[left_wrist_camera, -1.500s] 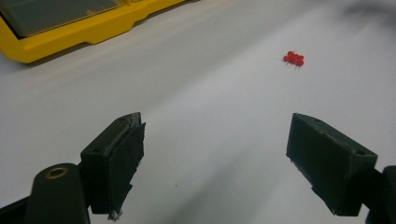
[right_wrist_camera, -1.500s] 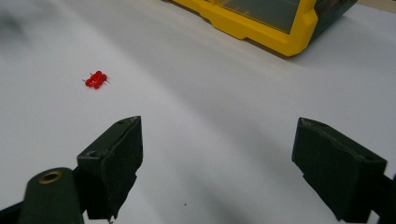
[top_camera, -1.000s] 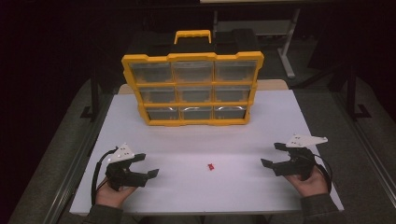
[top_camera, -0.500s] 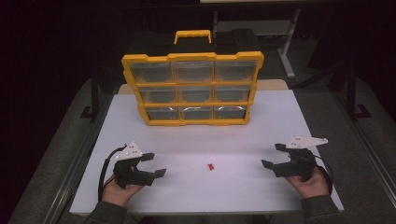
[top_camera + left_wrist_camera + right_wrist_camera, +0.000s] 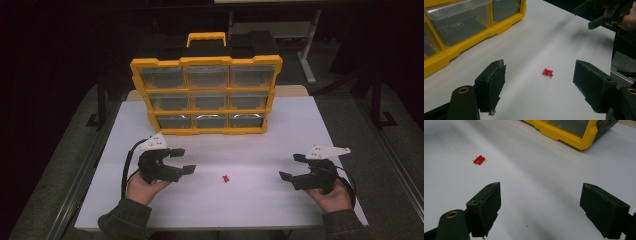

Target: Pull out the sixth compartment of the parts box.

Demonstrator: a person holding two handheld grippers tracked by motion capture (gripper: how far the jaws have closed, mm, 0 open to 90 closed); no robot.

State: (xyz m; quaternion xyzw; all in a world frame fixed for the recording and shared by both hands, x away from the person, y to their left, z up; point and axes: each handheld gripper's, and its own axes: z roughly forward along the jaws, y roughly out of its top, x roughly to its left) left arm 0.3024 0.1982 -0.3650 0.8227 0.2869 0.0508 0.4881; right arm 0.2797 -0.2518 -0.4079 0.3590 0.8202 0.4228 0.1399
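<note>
Left tongs (image 5: 183,161) slid across the tabletop (image 5: 280,135) toward the little red piece (image 5: 226,178) and lifted a bit, now near it. Their jaws have just been closing slightly, nothing between them.

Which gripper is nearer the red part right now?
The left gripper. Its jaws sit closer to the red part than the right gripper, which is farther off across the table.

White surface (image 5: 300,125) brightly lit, dark grey floor (image 5: 55,150) on both sides of it, metal-legged bench (image 5: 300,35) behind it, room beyond in darkness
</note>
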